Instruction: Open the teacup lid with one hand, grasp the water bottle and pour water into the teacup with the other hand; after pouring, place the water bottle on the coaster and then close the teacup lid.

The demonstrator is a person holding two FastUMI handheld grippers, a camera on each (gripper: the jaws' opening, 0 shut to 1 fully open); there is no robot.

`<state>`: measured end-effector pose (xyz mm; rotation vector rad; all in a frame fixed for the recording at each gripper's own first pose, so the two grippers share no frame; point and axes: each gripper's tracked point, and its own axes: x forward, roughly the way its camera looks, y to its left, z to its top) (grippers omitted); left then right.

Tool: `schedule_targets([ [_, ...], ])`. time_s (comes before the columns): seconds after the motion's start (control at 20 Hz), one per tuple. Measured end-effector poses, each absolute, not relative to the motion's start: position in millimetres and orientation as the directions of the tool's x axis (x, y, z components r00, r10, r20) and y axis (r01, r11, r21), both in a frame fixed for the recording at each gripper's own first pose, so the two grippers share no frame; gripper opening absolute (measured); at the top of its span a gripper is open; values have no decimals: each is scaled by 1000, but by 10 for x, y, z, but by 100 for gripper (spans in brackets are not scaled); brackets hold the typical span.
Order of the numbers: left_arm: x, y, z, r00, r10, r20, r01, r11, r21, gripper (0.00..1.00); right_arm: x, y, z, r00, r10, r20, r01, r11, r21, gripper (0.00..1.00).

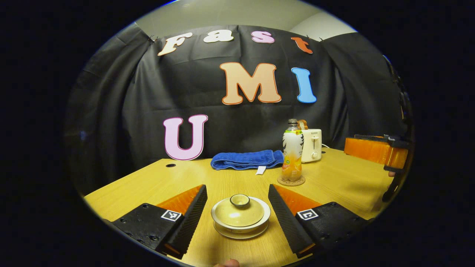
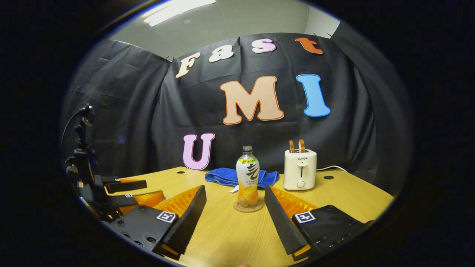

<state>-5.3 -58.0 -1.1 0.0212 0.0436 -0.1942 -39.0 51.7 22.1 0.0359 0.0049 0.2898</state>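
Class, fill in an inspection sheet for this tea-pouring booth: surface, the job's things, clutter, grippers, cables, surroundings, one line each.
Surface: wooden table, with round holes near its back edge.
Job's things: lidded teacup on its saucer; water bottle upright on the coaster, uncapped as far as can be seen.
Clutter: blue towel folded at the back; white toaster with two slices standing up.
Grippers: left gripper open, fingers either side of the teacup, not touching; right gripper open, facing the bottle.
Cables: white lead behind the toaster.
Surroundings: black cloth wall, ceiling light.
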Motion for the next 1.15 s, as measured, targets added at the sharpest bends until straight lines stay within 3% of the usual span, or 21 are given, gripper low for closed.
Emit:
schedule_targets([
  [0.25,-298,-510,67,988,-154,-7,154,988,-16,96,-596,470,60,966,257,-18,-255,964,73,95],
  [0.55,-411,-566,87,988,-155,11,155,987,-30,96,-731,271,-107,989,146,-29,-145,989,22,96],
  [0.85,-420,-619,-51,986,-168,-22,167,985,-42,96,-716,268,-259,988,141,-68,-137,989,48,96],
  [0.9,-416,-607,-47,986,-166,-20,165,985,-40,96,-719,243,-278,988,136,-69,-133,990,48,100],
  [0.95,-428,-612,-24,986,-167,-17,166,985,-43,96,-727,238,-285,988,135,-68,-132,990,47,96],
  [1.05,-420,-611,-40,986,-167,-19,166,985,-40,96,-731,221,-268,991,123,-60,-120,992,38,100],
  [1.15,-408,-626,-35,986,-169,-17,168,985,-38,96,-756,230,-247,992,114,-47,-113,993,17,96],
])
